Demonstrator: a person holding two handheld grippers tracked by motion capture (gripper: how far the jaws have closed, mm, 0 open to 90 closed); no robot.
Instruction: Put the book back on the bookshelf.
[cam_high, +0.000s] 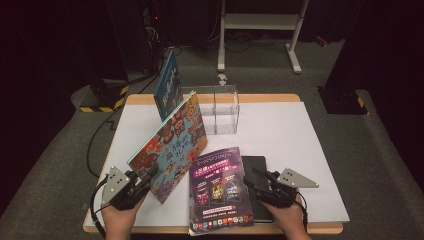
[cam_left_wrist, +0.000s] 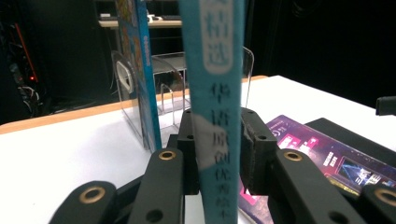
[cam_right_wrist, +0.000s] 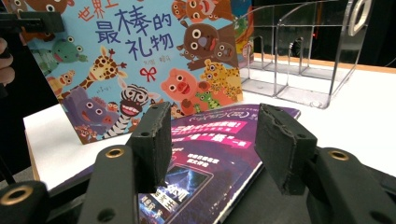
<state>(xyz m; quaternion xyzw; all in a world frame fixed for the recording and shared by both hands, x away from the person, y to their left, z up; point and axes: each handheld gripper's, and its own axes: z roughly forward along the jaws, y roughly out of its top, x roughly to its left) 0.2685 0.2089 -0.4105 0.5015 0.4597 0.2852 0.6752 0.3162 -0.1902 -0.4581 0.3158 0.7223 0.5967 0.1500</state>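
Observation:
A picture book (cam_high: 172, 142) with cartoon animals on its cover stands tilted on its lower corner at the table's left. My left gripper (cam_high: 146, 176) is shut on its spine edge. In the left gripper view the teal spine (cam_left_wrist: 217, 93) runs straight up between the closed jaws of that gripper (cam_left_wrist: 218, 154). My right gripper (cam_high: 257, 181) is open, low over the edge where a purple magazine (cam_high: 220, 187) overlaps a black book (cam_high: 257, 170). The right gripper view has this gripper (cam_right_wrist: 212, 140) with wide jaws over the magazine (cam_right_wrist: 205, 154), the animal book (cam_right_wrist: 135, 60) behind.
A clear acrylic rack (cam_high: 220, 107) with dividers stands at the table's back middle. A blue book (cam_high: 167, 85) stands upright at its left end. The white table top (cam_high: 300, 150) has bare room on the right. A dark carpeted floor surrounds the table.

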